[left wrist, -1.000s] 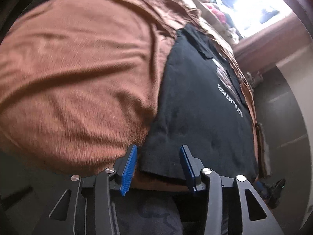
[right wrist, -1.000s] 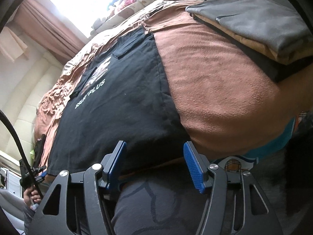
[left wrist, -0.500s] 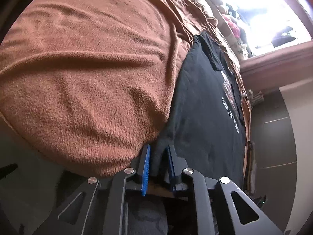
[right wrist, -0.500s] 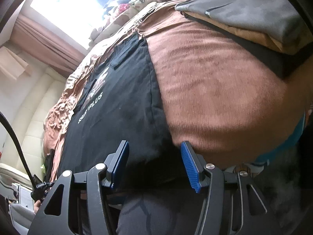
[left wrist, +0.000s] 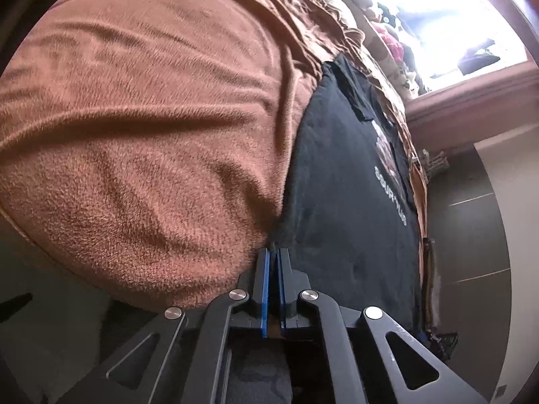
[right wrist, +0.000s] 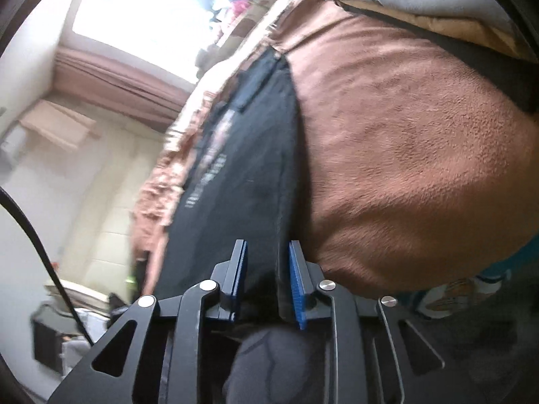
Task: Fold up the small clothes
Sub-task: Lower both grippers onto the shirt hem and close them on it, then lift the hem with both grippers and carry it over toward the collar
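Fingers (left wrist: 266,289) of our left gripper (left wrist: 272,256) are clamped on the near hem corner of the black T-shirt (left wrist: 347,195). Our right gripper (right wrist: 266,252) has its fingers (right wrist: 297,286) apart around the other hem corner. We see the shirt lying flat on the brown blanket (left wrist: 151,128) covering the bed.

The black cotton T-shirt (left wrist: 340,181) carries a pale printed picture with a line of white lettering beneath it. Under the shirt, the fuzzy fleece bed blanket (left wrist: 151,141) is plain rust brown. Right of the shirt in the right wrist view, a stack of folded clothes (right wrist: 438,3) shows grey over tan over black. Each matte black hand-held gripper, left (left wrist: 273,252) and right (right wrist: 267,252), has bright blue ribbed pads (right wrist: 296,282).
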A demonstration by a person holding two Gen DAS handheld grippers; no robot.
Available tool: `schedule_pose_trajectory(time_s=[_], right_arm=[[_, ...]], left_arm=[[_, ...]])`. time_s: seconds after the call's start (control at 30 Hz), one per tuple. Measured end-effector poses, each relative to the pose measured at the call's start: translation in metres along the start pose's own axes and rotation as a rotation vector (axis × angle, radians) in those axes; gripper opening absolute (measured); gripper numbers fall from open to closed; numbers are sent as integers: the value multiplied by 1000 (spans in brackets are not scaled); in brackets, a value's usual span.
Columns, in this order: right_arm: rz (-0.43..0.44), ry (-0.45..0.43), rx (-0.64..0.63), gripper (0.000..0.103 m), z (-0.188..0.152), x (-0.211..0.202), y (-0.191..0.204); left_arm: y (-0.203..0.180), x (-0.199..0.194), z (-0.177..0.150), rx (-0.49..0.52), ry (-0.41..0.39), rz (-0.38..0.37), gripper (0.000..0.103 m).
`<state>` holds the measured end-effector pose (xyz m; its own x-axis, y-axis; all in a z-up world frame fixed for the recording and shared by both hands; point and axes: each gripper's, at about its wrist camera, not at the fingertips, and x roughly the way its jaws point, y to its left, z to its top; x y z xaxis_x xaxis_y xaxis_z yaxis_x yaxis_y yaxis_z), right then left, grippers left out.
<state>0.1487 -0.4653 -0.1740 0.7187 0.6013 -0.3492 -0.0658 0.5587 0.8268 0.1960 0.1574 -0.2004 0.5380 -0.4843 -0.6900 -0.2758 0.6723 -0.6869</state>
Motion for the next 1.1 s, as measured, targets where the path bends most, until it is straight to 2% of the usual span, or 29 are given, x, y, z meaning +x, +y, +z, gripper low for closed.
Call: schedule_pose_trajectory(time_s=[0.07,0.2,0.37,0.5,0.7,0.87,1.0,1.07,1.1], right_arm=[[16,-8,6,22,-2,-3,-5],[-81,26,3,22,-7,6,-17],[-100,38,9,22,-15,18,-20],[-123,17,-19,22,-13,27,-8],[-128,-45,17,22,-14,31,4],[-201,-41,11,22,-23,36,7],[-215,-50,26,21,-24,36,11],[-241,-57,37,4,-24,35,12],[-247,-55,39,2,-24,32,12]], left_arm=[[-3,0,2,6,-3,3,4],[-9,5,1,33,3,29,4],[-10,8,-4,45,1,29,9],[-6,14,-6,15,-2,17,11],[-3,21,-4,-25,-7,-25,12],[-4,25,0,-27,-20,-22,12],[-8,28,3,-15,-24,-8,12],[-11,29,4,-2,-30,9,8],[-12,28,3,10,-35,14,6]])
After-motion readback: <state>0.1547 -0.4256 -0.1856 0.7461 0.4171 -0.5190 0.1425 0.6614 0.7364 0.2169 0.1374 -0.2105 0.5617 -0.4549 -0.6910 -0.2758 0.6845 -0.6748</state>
